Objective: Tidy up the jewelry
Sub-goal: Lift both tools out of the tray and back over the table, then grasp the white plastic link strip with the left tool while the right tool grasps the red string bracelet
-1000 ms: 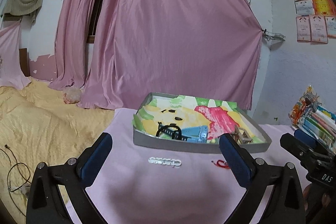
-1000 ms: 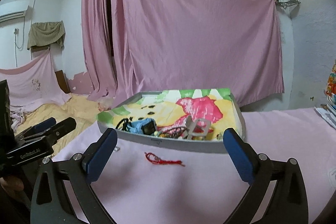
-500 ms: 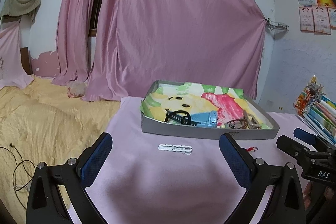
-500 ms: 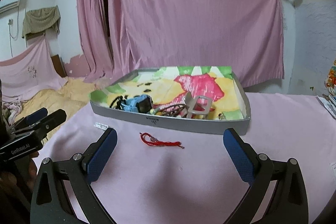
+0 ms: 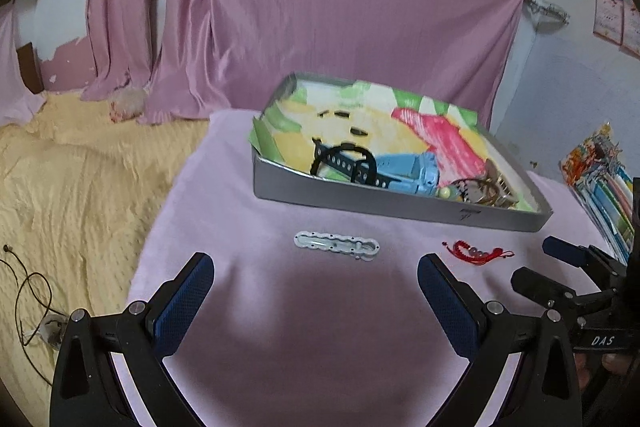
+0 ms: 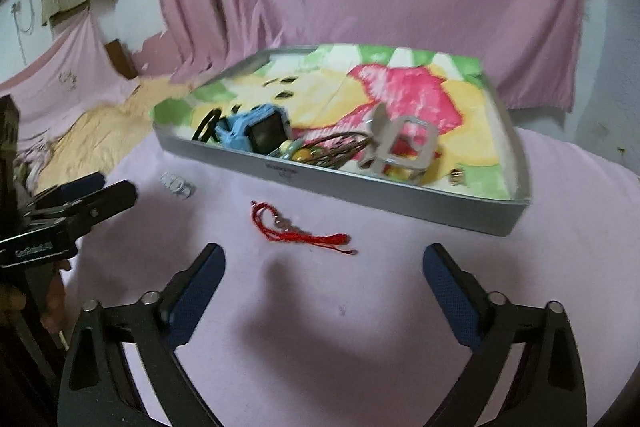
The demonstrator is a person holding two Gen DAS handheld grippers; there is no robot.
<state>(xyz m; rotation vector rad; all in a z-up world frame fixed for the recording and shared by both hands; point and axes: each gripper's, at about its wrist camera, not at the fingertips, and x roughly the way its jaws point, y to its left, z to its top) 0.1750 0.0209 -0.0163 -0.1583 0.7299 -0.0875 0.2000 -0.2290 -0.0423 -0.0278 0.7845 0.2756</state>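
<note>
A grey tray (image 5: 400, 205) (image 6: 360, 187) with a bright cartoon lining stands on the pink cloth. It holds a blue watch (image 5: 408, 171) (image 6: 256, 131), a black strap (image 5: 344, 163), beads and a grey buckle (image 6: 404, 143). In front of the tray lie a white bracelet (image 5: 336, 245) (image 6: 176, 183) and a red string bracelet (image 5: 476, 253) (image 6: 292, 229). My left gripper (image 5: 316, 287) is open just short of the white bracelet. My right gripper (image 6: 324, 279) is open just short of the red string bracelet. Neither holds anything.
Pink curtains hang behind the table. A yellow bedspread (image 5: 80, 179) lies to the left with a black cable (image 5: 28, 287) on it. A stack of colourful booklets (image 5: 600, 179) sits at the table's right edge.
Both grippers have tipped downward and come closer to the table; the tray and both bracelets now look larger and nearer. Nothing on the table has been moved.
</note>
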